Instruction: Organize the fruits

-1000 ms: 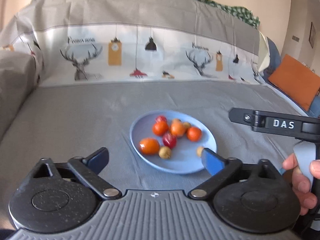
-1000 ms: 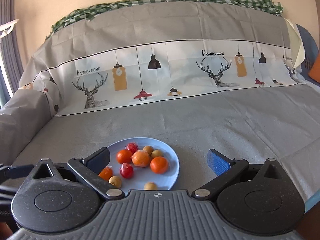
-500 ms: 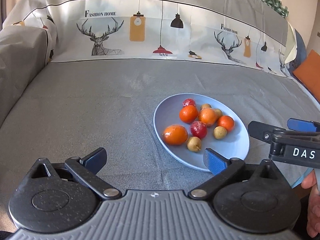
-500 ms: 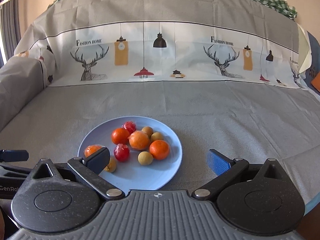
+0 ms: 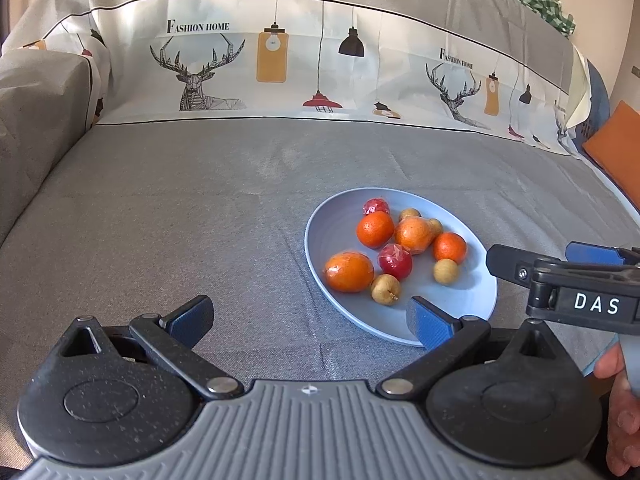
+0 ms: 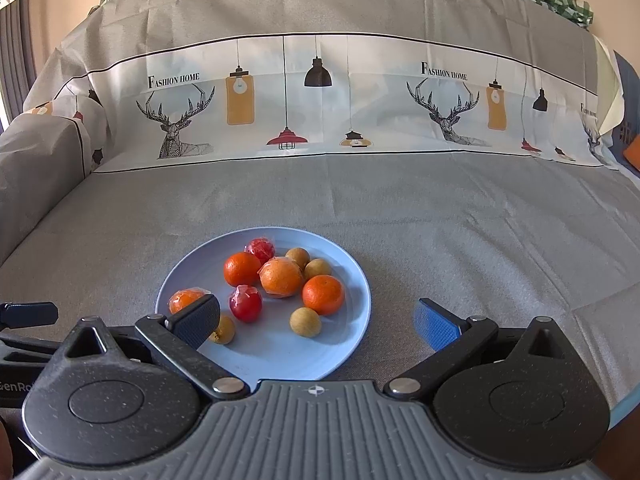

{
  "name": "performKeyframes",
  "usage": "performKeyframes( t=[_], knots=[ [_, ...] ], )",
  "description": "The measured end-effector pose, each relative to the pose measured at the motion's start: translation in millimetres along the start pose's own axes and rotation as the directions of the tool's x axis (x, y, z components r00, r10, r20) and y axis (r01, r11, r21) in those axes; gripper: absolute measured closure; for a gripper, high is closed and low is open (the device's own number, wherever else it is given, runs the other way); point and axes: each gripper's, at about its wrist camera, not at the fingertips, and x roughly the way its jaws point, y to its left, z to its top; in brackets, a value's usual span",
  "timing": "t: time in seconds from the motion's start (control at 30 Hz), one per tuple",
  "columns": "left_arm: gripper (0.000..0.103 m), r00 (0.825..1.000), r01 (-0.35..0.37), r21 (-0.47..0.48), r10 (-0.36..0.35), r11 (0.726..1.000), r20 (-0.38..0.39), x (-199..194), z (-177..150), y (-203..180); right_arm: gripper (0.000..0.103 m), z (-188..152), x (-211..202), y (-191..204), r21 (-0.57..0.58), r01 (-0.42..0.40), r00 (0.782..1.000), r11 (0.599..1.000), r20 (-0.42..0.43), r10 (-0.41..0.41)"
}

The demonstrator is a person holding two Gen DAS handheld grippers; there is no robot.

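Blue plate (image 6: 352, 280) lies flat, fruits (image 6: 282, 278) clustered centrally.

Fruits (image 6: 282, 277) clustered on plate (image 6: 352, 344) — plate on cloth (image 6: 440, 216), backrest behind.

Light blue plate (image 6: 352, 344); orange, red and tan fruits (image 6: 323, 294); grey cloth (image 6: 440, 220), white deer-and-lamp band (image 6: 360, 100) printed across upper frame.

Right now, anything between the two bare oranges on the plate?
Yes: in the right wrist view the bigger wrapped orange sits between the left bare orange and the right bare orange on the blue plate.
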Motion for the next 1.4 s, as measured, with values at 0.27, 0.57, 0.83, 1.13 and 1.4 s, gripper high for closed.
performKeyframes(
  t=[0.27, 0.57, 0.83, 1.13, 1.4],
  knots=[
    [0.001, 1.0, 0.01, 0.012, -0.01, 1.0, 0.003, 1, -2, -3, 0.001, -1, 2, 2, -0.004, -0.002, 1.0, 1.0, -0.006, 0.002],
    [0.001, 1.0, 0.018, 0.009, -0.018, 1.0, -0.002, 2, -2, -3, 0.001, 0, 3, 3, -0.005, -0.002, 1.0, 1.0, -0.009, 0.002],
    [0.001, 1.0, 0.029, -0.001, -0.029, 1.0, -0.01, 5, -1, -2, 0.001, 0, 5, 4, -0.004, 0.001, 1.0, 1.0, -0.016, -0.001],
    [0.001, 0.999, 0.041, -0.02, -0.041, 0.999, -0.026, 11, -1, -1, 0.001, 2, 8, 2, 0.006, -0.001, 1.0, 1.0, -0.028, 0.001],
    [0.0, 0.998, 0.053, -0.042, -0.054, 0.998, -0.037, 15, 0, 2, 0.001, 4, 12, -1, 0.031, -0.008, 0.999, 0.999, -0.042, 0.009]
  ],
)
